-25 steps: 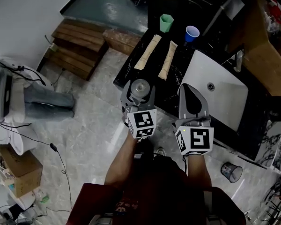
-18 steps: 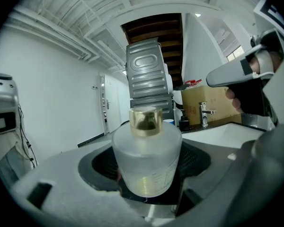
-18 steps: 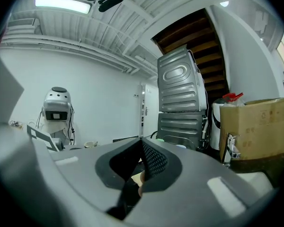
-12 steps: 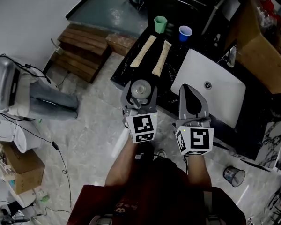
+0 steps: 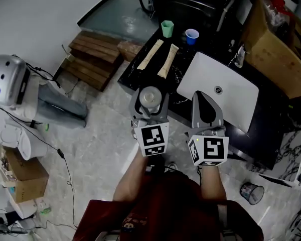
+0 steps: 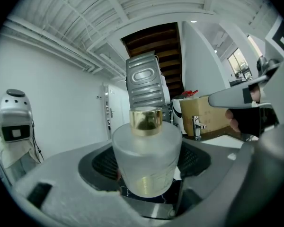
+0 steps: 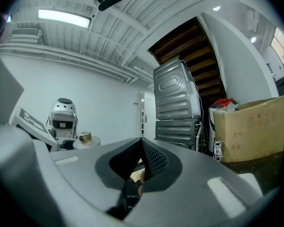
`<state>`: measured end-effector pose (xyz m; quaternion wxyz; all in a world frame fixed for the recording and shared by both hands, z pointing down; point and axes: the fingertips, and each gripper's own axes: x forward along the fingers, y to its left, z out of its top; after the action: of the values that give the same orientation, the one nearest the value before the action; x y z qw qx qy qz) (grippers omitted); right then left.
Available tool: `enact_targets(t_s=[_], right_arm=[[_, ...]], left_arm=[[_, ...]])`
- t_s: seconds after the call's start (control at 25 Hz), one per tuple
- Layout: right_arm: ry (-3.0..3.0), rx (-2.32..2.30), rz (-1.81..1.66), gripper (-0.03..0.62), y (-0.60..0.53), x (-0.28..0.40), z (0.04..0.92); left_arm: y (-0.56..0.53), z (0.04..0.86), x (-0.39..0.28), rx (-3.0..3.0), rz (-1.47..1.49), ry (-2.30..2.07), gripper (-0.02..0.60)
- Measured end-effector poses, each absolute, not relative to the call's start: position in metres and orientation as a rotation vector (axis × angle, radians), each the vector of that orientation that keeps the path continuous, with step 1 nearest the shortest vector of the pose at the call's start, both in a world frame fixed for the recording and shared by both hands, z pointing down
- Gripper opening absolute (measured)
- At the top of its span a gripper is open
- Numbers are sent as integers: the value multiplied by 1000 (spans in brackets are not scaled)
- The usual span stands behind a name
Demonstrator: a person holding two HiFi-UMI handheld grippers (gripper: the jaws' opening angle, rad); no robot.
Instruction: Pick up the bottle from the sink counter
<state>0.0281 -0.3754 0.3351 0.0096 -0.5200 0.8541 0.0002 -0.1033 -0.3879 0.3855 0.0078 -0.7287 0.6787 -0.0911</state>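
You are holding the bottle upright in the left gripper, jaws spread wide and pressing on its sides, above the table edge. The right gripper is hovering alongside, jaws closed, empty.

Head cam: steeply down on black counter, white sink. Gripper cams: tight behind own jaws, level; both share grey ribbed metal cabinet, brown cardboard box.
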Motion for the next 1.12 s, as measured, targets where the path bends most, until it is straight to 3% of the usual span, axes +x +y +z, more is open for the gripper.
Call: enact_targets(t_s=[0.68,1.12], right_arm=[[2654,-1488,62,2,-299,43,301],[2629,-1494,119,2,-286,13,285]], left_arm=[[-288,323,-81,-2172,-187,2137,339],[-267,292,-101,-2178,-109,2051,339]])
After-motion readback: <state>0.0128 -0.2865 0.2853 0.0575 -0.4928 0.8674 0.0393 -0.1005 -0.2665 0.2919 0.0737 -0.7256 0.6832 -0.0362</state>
